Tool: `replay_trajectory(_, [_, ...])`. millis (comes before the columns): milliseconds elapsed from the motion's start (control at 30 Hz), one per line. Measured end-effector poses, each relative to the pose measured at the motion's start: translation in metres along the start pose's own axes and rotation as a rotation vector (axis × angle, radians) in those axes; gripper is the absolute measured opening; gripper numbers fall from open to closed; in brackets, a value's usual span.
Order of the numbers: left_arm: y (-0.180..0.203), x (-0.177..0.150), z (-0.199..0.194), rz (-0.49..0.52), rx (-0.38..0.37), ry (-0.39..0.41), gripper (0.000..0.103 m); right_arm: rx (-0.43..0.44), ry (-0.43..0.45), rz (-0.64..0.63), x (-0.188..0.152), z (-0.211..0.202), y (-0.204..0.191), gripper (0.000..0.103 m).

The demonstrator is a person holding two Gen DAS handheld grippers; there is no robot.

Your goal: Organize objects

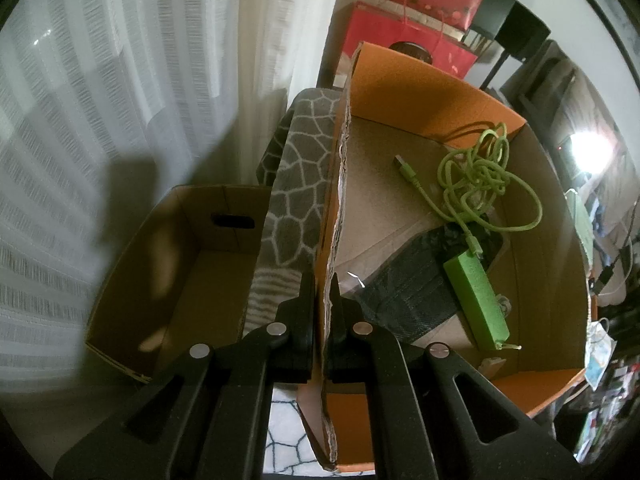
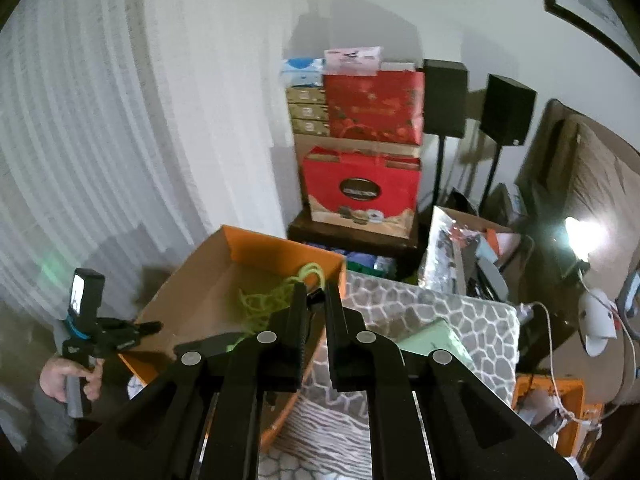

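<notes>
An open orange cardboard box [image 1: 420, 80] lies on a patterned bedspread. Inside it are a tangled green cable [image 1: 480, 172], a green power bank [image 1: 476, 300] and a dark face mask [image 1: 408, 288]. My left gripper [image 1: 321, 284] is shut on the box's left wall, one finger on each side. In the right wrist view the same box [image 2: 280, 252] and green cable [image 2: 260, 304] lie below my right gripper [image 2: 316, 288]. That gripper is shut on a small black object [image 2: 315, 297] above the box's near right edge. A hand holds the left gripper [image 2: 152, 326] at the box's left rim.
An empty brown carton [image 1: 180, 280] stands left of the orange box, by the curtain. Red gift bags [image 2: 360, 188] are stacked behind, with two black speakers [image 2: 508, 108] on stands. A pale green flat item [image 2: 436, 344] lies on the bedspread [image 2: 440, 312]. A lamp [image 2: 584, 236] and clutter are at the right.
</notes>
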State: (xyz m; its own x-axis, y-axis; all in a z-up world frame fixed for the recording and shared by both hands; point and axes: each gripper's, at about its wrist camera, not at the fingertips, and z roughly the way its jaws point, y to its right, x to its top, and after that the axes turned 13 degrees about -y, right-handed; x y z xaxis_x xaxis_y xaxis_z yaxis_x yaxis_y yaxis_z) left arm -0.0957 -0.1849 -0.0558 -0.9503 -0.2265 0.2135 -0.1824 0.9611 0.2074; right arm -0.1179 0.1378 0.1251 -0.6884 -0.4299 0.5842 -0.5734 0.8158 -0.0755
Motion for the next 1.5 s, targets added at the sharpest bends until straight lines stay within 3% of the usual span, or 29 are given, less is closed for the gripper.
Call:
replay_trajectory(367, [0.001, 0.000, 0.000, -0.001, 0.000, 0.000, 0.004, 0.095, -0.044, -0.048, 0.017, 0.037, -0.044, 0.007])
replay_trajectory(800, [0.000, 0.000, 0.001, -0.002, -0.003, 0.000, 0.004, 0.184, -0.154, -0.096, 0.016, 0.122, -0.103, 0.007])
replay_trajectory(1367, [0.000, 0.000, 0.002, -0.004, -0.005, 0.000, 0.004, 0.123, -0.187, -0.113, 0.006, 0.183, -0.129, 0.008])
replay_trajectory(1467, [0.000, 0.000, 0.002, -0.004, -0.005, 0.000, 0.004, 0.106, -0.190, -0.110, 0.005, 0.191, -0.128, 0.012])
replay_trajectory(1500, [-0.001, 0.000, 0.002, -0.004, -0.005, 0.000, 0.004, 0.096, -0.191, -0.109, 0.004, 0.192, -0.128, 0.019])
